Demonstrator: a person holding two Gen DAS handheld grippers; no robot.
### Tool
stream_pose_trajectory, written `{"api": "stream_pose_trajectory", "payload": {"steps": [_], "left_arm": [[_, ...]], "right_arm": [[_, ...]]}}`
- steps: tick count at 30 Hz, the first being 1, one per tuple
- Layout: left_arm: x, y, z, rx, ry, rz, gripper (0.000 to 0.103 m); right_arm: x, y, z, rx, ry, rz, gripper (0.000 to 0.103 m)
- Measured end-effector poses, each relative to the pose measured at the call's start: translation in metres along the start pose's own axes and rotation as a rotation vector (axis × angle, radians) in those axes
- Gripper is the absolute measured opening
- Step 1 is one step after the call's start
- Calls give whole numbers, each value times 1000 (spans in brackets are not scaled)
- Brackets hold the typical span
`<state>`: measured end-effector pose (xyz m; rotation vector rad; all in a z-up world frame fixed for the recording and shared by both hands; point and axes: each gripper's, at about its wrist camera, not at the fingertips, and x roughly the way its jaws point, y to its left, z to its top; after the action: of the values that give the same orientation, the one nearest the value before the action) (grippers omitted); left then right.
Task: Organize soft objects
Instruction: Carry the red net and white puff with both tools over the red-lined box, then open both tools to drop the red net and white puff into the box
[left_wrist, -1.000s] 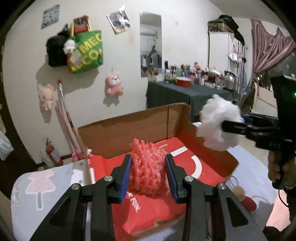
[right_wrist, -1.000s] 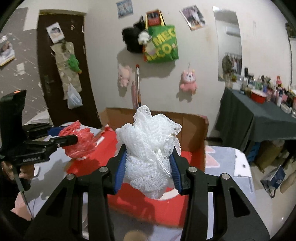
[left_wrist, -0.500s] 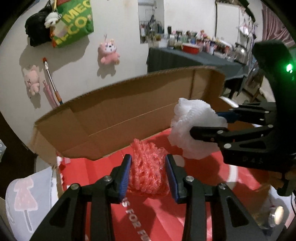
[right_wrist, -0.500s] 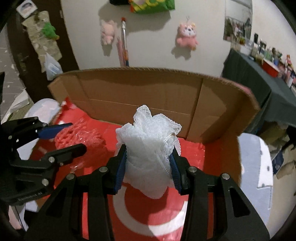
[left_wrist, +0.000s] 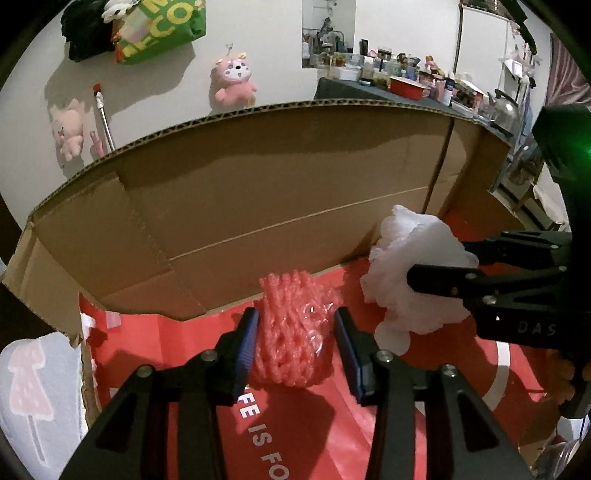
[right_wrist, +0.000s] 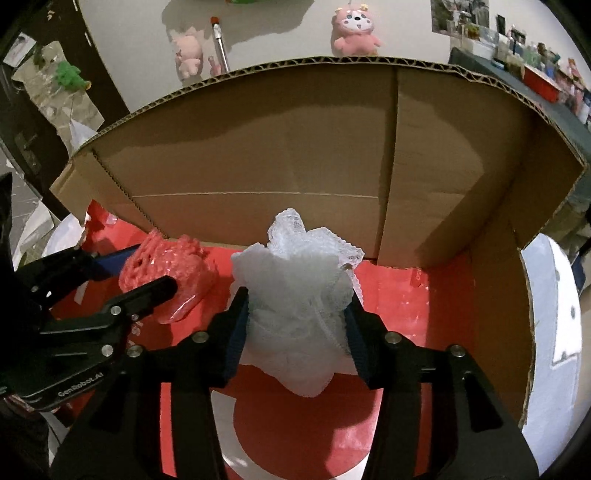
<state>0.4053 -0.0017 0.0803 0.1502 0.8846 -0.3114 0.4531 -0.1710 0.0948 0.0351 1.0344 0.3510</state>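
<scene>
Left wrist: the left gripper (left_wrist: 295, 347) still pinches the red mesh puff (left_wrist: 293, 332), now lower inside the cardboard box (left_wrist: 258, 177); right wrist: the right gripper (right_wrist: 297, 328) stays clamped on the white mesh puff (right_wrist: 299, 295), likewise lowered toward the box's red floor (right_wrist: 424, 332).

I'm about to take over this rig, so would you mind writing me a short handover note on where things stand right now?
Left gripper: shut on the pink mesh puff, low over the red floor of the cardboard box.
Right gripper: shut on the white mesh puff, beside the pink one, inside the box too.
Done: both puffs carried into the box.
Left: open both grippers to release them, then withdraw.
</scene>
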Motion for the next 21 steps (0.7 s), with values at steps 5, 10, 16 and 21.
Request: {"api": "stream_pose_trajectory", "payload": {"steps": [5,10,16,21], "left_arm": [[-1,-2,5,3,-7,-2,45],[-2,-2,5,5,-7,3,50],[-12,-1,3,-2,-34,7,70],[-24,-2,3,-14,-53,5,76]], "right_arm": [[-2,2,-1,-20,-2,-28,53],[-5,4,-2,-22,-8,-51,57],[-8,3,-2,-15,-37,-79,67],[-15,0,-1,7,-61,-85,75]]}}
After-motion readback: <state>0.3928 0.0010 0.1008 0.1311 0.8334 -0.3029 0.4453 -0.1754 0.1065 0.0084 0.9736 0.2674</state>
